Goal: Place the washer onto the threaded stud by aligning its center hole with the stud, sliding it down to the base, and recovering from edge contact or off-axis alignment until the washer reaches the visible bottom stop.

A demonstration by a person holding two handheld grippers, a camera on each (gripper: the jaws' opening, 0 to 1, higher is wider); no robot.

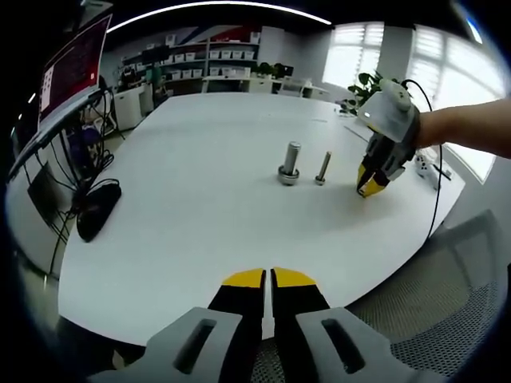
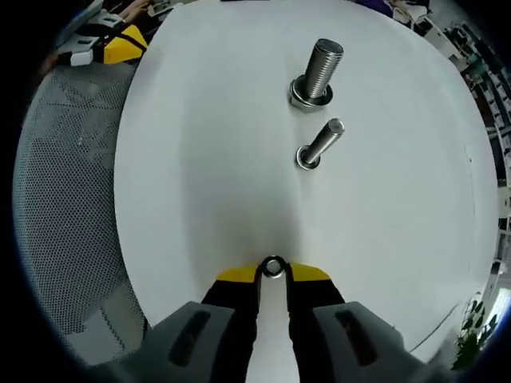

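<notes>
Two threaded studs stand upright on the white table: a thick one with a washer at its base, and a thinner one. My right gripper is shut on a small metal washer at its yellow tips, held short of the thin stud. In the left gripper view that right gripper hangs just right of the thin stud, tips near the table. My left gripper is shut with nothing in it, at the table's near edge.
A grey mesh chair stands at the table's edge. A monitor and black cables sit to the left. White items lie at the table's right side. Shelves line the far wall.
</notes>
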